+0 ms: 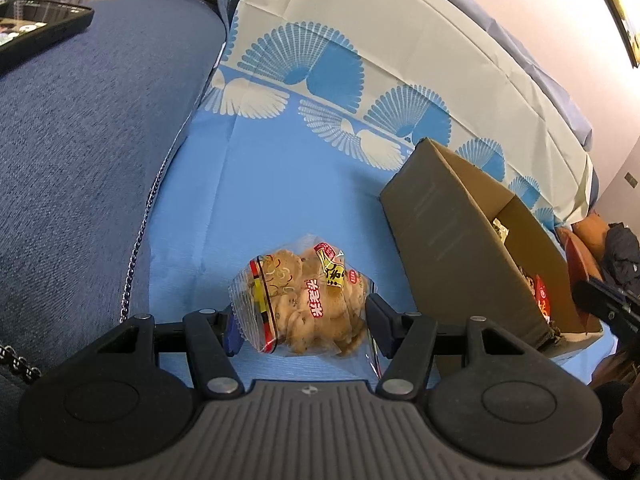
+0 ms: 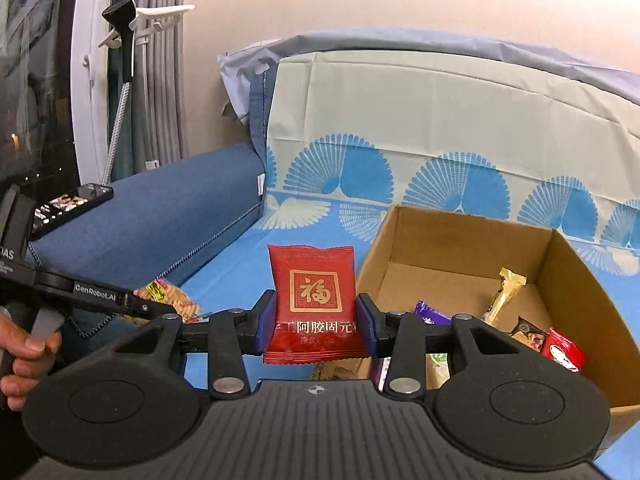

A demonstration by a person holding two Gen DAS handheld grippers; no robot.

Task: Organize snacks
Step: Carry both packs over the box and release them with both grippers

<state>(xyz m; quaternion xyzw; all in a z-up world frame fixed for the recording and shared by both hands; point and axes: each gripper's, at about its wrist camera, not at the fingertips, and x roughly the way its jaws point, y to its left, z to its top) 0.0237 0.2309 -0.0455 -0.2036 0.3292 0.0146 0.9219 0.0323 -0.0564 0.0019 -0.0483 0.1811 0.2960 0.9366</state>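
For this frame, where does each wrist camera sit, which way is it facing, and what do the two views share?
Left wrist: sits on the left gripper, looking down along its fingers at the cracker bag on the blue cloth; the right gripper's tip shows at far right.
Right wrist: sits on the right gripper, facing the sofa back, red packet clamped; the person's left hand shows.
Shared: cardboard box, cracker bag, phone.

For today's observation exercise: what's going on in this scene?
A person is sorting snacks into a cardboard box on a blue patterned cloth. The right claw grips a red snack packet beside the box. The left claw straddles a clear bag of crackers lying on the cloth.
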